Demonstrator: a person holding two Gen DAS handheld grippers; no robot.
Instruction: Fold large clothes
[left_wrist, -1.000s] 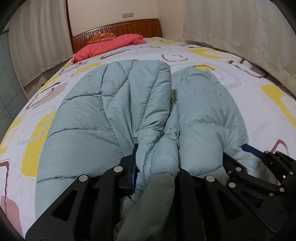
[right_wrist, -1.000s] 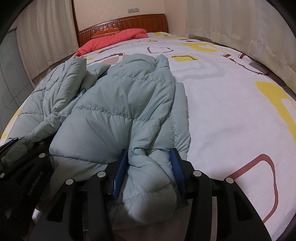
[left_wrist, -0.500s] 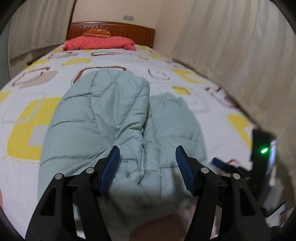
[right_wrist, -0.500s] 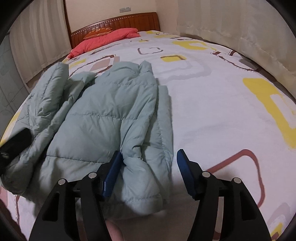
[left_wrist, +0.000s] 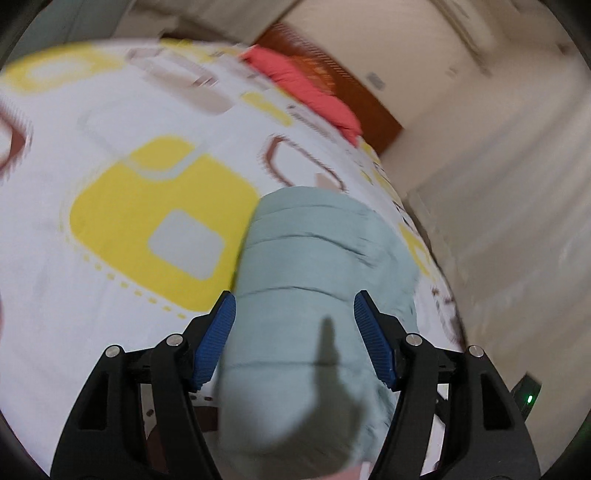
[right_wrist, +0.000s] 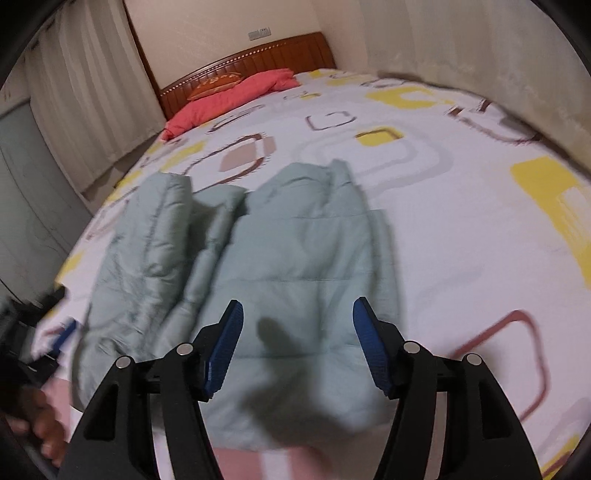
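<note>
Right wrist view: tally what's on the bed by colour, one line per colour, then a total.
Pale green: 1, the puffer jacket
Red/coral: 1, the pillow
Orange: 1, the small cushion against the headboard
Total: 3 on the bed

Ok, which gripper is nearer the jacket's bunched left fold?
Left. The left gripper is beside the bunched fold; the right gripper hovers over the jacket, on its flatter right half.

I see bed (right_wrist: 461, 229) with patterned sheet, red pillow (right_wrist: 236, 96) and orange cushion (right_wrist: 214, 82) against wooden headboard (right_wrist: 258, 59); pale curtains (right_wrist: 88, 110) alongside.
</note>
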